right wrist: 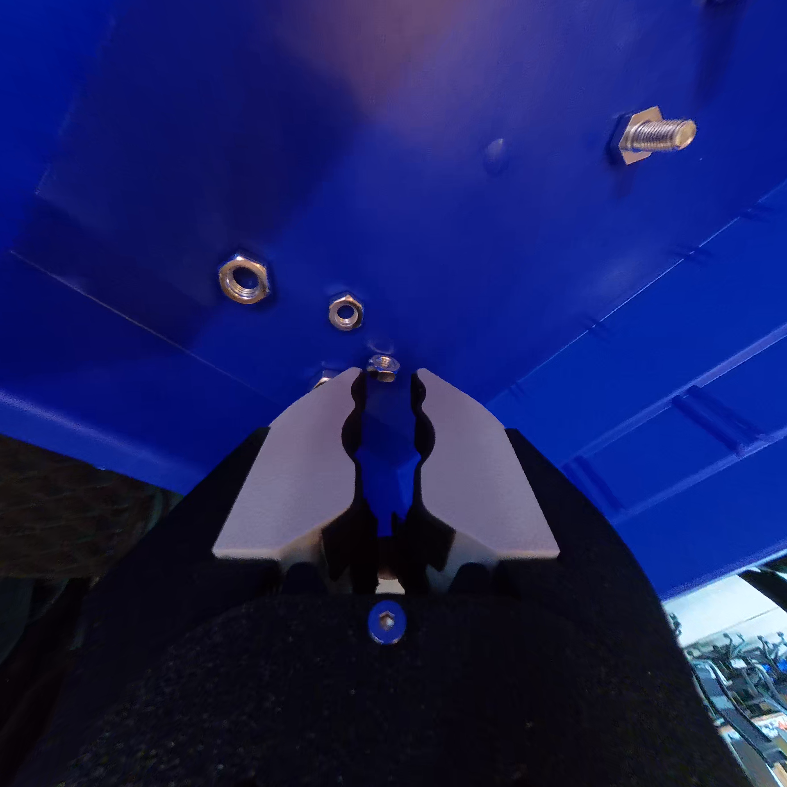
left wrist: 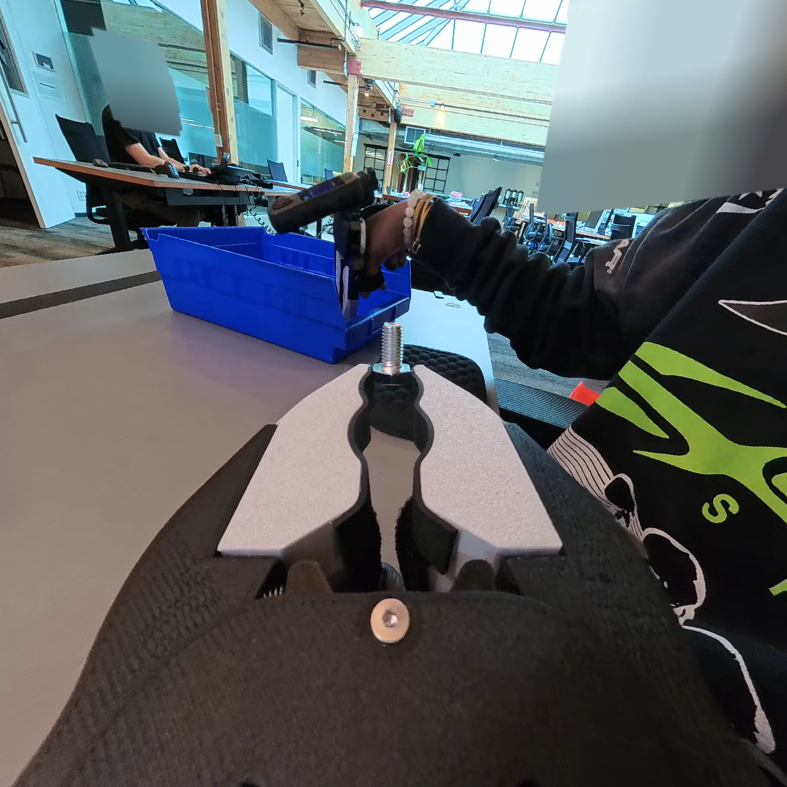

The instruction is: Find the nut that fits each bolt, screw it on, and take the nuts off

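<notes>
Left gripper point(left wrist: 391, 369) is clamped on a bolt point(left wrist: 392, 346) by its head, threads up. Right gripper point(right wrist: 386, 372) sits apart around a small nut point(right wrist: 383, 367) inside the blue bin point(left wrist: 255, 289), which rests on a grey table point(left wrist: 106, 404) in an open office.

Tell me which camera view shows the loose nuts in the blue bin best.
The right wrist view: it looks straight into the blue bin and shows a large nut, a medium nut and a small nut by the right gripper's tips. The left wrist view shows only the bin's outside; its nuts are hidden.
</notes>
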### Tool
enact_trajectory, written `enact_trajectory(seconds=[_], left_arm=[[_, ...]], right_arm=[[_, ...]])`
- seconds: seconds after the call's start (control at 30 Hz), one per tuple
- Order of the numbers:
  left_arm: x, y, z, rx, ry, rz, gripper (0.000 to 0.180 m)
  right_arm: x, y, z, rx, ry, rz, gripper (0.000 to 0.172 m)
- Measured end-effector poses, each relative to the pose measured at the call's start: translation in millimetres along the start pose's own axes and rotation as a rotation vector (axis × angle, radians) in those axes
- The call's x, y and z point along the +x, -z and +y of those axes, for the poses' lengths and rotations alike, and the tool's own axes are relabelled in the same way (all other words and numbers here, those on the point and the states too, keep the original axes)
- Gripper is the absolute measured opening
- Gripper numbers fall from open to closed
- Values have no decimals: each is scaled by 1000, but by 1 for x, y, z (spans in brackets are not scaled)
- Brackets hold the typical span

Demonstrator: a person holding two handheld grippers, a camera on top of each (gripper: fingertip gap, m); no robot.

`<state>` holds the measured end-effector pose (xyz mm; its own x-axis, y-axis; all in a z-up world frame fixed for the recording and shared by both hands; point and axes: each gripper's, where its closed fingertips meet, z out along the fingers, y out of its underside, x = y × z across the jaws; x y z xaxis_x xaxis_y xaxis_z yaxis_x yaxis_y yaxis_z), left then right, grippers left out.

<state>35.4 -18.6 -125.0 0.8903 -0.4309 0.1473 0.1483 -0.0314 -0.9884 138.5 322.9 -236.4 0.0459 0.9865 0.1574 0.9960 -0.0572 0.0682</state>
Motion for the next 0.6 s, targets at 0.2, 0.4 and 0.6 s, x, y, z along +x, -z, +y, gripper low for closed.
enact_trajectory(seconds=[0.2,0.4,0.6], left_arm=[[0,-1,1,-11,-5,-2,15],[-2,-3,3,-21,-13,-28,15],[-2,-7,9,-71,-56,-61,15]], right_arm=[[4,14,-6,99,-13,24,20],[-33,81,-45,557,50,17,20],[-198,188,-71,1137,406,-404,18]])
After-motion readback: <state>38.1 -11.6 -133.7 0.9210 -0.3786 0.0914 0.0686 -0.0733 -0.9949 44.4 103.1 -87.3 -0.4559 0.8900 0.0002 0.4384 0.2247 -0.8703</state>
